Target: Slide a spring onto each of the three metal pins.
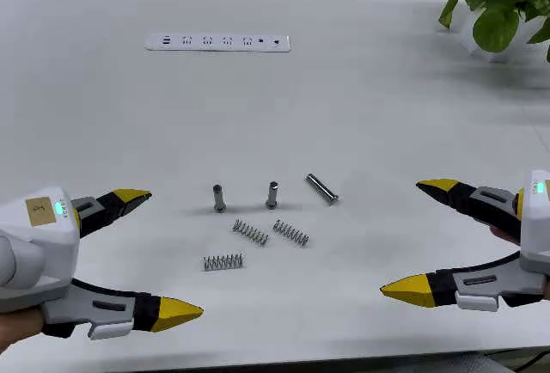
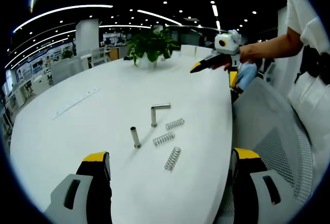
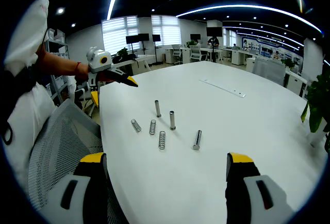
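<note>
White tabletop stretches bare around a small cluster at lower centre of the head view. Left gripper and right gripper hover at the lower corners, jaws spread wide and holding nothing, both well apart from the parts. The left pin and middle pin stand upright; the right pin lies flat, slanting from upper left to lower right, toward the right gripper. Just below lie the lowest spring, middle spring and right spring, none on a pin. The lowest spring lies lengthwise across the frame, one end toward the left gripper, likely the nearer one for a first pick.
</note>
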`<state>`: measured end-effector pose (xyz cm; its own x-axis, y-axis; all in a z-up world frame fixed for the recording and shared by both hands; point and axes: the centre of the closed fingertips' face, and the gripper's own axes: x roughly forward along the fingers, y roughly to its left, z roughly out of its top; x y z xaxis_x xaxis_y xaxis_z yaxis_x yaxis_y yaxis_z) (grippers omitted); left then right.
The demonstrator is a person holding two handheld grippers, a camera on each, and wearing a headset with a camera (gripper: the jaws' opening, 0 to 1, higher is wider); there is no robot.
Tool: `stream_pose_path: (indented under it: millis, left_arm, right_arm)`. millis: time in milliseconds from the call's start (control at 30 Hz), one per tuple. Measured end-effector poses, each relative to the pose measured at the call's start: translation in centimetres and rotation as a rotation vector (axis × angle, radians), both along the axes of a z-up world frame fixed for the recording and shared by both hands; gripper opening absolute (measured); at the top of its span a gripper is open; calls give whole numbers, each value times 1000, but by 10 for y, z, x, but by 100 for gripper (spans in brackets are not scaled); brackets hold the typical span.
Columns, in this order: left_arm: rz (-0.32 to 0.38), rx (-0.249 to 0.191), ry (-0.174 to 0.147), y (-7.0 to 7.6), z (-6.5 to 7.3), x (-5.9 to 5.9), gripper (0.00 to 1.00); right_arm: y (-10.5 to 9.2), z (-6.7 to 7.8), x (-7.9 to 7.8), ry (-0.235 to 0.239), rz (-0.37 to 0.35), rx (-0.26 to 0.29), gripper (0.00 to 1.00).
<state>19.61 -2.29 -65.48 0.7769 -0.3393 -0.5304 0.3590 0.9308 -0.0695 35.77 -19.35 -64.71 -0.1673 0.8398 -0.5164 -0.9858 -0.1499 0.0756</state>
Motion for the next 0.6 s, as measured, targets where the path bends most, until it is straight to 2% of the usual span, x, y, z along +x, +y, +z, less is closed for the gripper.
stream_pose_path:
  millis: [333, 600]
  left_arm:
    - [-5, -5, 4, 3, -4, -2, 100]
    - [-5, -10, 2, 0, -2, 0, 100]
  right_arm:
    - [0, 1, -4, 5, 3, -5, 96]
    - [0, 1, -5, 4, 3, -12, 96]
